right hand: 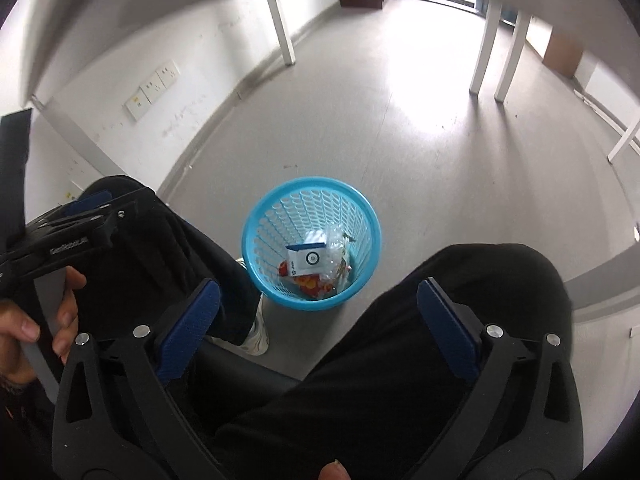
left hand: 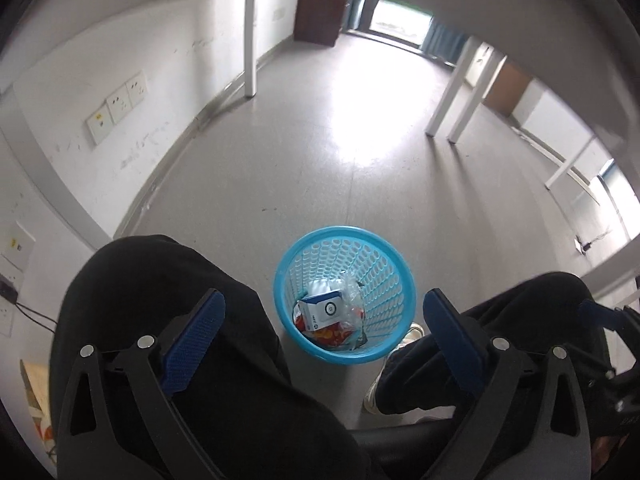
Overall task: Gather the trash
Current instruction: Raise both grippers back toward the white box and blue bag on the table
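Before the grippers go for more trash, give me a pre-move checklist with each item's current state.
1. Left hand-held gripper empty, jaws wide apart: ok.
2. Right hand-held gripper empty, jaws wide apart: ok.
3. Blue basket upright on the floor between the person's knees: ok.
4. White box, clear plastic wrap and red-orange wrapper lie inside the basket: ok.
5. Floor around the basket free of litter: ok.
6. Next piece of trash located: cannot tell, none in view.

White table legs (left hand: 250, 40), wall sockets (left hand: 117, 106), grey floor (left hand: 320, 160), brown cabinet (left hand: 320, 18)
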### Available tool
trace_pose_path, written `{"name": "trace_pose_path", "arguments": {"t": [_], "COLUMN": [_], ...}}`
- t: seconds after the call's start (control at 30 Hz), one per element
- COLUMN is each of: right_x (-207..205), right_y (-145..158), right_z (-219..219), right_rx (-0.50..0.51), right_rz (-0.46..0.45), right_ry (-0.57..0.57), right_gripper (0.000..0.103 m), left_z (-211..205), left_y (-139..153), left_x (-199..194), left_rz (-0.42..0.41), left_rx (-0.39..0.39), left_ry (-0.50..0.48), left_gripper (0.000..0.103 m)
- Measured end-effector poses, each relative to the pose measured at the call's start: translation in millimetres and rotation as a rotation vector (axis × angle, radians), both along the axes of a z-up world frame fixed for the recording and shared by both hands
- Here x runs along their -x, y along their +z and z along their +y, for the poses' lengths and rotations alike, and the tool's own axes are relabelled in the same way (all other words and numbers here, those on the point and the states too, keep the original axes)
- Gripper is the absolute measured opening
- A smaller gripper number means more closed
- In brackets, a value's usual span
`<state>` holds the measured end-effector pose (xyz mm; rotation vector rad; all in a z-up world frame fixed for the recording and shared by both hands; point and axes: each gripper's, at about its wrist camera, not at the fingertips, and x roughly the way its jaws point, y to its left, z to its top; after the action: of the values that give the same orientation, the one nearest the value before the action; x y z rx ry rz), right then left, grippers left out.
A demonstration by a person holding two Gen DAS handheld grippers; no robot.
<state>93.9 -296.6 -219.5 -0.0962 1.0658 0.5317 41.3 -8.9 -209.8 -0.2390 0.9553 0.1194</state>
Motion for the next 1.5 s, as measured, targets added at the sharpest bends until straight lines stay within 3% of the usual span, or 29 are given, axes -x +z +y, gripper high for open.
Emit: {"name": "trace_pose_path", "arguments": {"t": [0.17, 0.33, 0.47, 0.83, 1.03, 1.17, 1.5], "right_x": [24.1, 53.9, 65.9, 43.5, -0.3, -37.5, -123.7], "right_y": [30.4, 69.8, 103.7, 194.5, 232.7, 248.9, 265.3], "right_z": [-14.0, -22.7, -34.8, -49.2, -42.6, -36.8, 1.6], "right_rx": [-0.085, -0.127, -0.221, -0.257, -0.276, -0.289, -0.248], "right_rz": [-0.035, -0.136, -0.197, -0.396, -0.452, -0.456, -0.438], "right_ry": [0.010, 0.035, 0.036, -0.057, -0.098, -0.135, -0.146], "right_gripper": [0.095, 0.095, 0.095, 0.095, 0.095, 0.095, 0.095], "left_z": [-8.6, -6.8, -4.4, 15.5, 18.3, 15.3, 24.7], "left_y": [32.6, 70.6, 103.9, 175.6, 206.6, 218.2, 234.7], "left_x": [30.4, 55.4, 70.3, 42.1, -7.3, -39.3, -110.3], "left_rz": [-0.122, -0.228, -0.383, -0.542, -0.520, -0.484, -0.411], "left_rx": [-0.030, -0.033, -0.102, -0.150, -0.117, -0.143, -0.119], "left_ry": [-0.043, -0.079, -0.084, -0.053, -0.075, -0.110, -0.103], "left_gripper": [0.097, 0.097, 0.097, 0.097, 0.097, 0.097, 0.097]}}
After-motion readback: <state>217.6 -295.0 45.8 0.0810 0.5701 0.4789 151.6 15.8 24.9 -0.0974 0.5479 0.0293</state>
